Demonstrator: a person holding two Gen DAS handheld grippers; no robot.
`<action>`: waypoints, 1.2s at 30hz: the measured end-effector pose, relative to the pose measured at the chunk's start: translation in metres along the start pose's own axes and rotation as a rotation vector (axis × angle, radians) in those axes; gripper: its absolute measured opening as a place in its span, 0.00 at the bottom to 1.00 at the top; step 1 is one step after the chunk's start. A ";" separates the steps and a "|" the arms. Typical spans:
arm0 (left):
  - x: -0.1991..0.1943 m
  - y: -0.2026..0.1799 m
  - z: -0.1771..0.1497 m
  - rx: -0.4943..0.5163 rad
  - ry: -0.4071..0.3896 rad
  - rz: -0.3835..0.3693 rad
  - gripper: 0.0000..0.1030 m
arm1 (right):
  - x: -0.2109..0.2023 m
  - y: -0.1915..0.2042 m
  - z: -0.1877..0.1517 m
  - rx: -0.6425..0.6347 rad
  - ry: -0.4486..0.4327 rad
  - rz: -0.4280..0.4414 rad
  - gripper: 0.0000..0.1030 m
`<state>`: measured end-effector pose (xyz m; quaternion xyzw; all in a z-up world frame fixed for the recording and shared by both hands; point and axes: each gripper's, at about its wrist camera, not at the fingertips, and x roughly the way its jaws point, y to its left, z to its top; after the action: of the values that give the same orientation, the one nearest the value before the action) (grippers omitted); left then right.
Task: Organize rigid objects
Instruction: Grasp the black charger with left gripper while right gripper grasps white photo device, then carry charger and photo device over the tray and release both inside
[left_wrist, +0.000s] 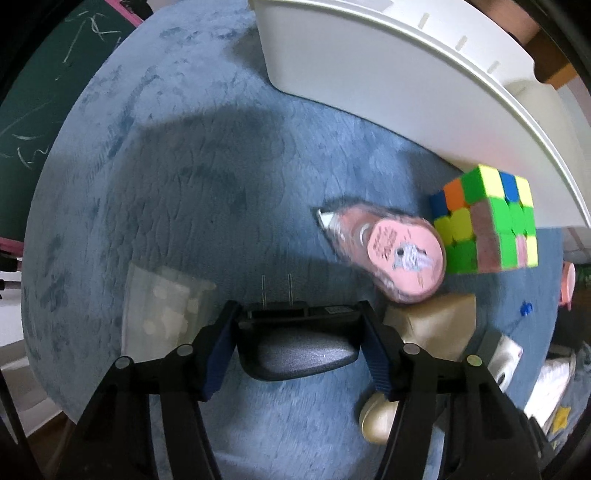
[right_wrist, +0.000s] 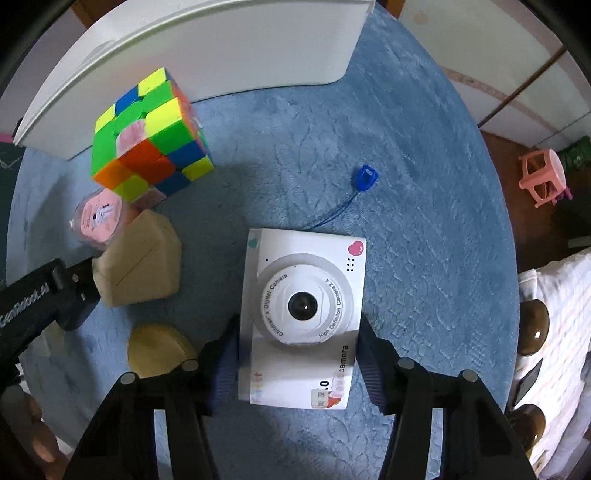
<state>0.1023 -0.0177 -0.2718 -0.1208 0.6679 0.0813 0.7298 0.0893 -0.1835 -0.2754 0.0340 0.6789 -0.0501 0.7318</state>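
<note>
Resting face-up on the blue plush carpet (right_wrist: 424, 184): a white boxy children's digital camera (right_wrist: 303, 314) with a round grey lens ring, set between the blue-padded jaws of the right gripper (right_wrist: 299, 354). Both pads flush against its short sides, so gripping the camera. Probably light, hollow plastic, stiff but smooth and slippery; best held across the flat side walls as now, clear of the fragile lens; blue wrist cord (right_wrist: 332, 214) trailing behind, liable to snag. In the left view, left gripper (left_wrist: 297, 347) clamped on a black rigid stapler (left_wrist: 299, 339), flat on the carpet. Nearby, touching one another: a multicoloured puzzle cube (left_wrist: 487, 221), a pink teardrop correction-tape dispenser (left_wrist: 395, 254), a tan wooden wedge block (right_wrist: 140, 258), and, a little apart, a yellow round block (right_wrist: 159, 350). Behind the cube, a white plastic storage bin (right_wrist: 207, 48); only outer wall and rim visible, contents impossible to tell.
</note>
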 end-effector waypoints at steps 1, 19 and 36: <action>-0.003 0.001 -0.002 0.008 0.004 -0.005 0.64 | 0.000 0.000 -0.001 0.001 -0.001 0.005 0.56; -0.199 -0.028 0.018 0.331 -0.347 -0.122 0.64 | -0.165 -0.034 0.021 0.047 -0.324 0.267 0.56; -0.291 -0.060 0.119 0.410 -0.571 -0.153 0.64 | -0.304 -0.021 0.112 0.028 -0.639 0.291 0.56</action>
<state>0.2051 -0.0287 0.0308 0.0060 0.4283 -0.0788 0.9002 0.1752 -0.2088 0.0364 0.1230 0.4028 0.0373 0.9062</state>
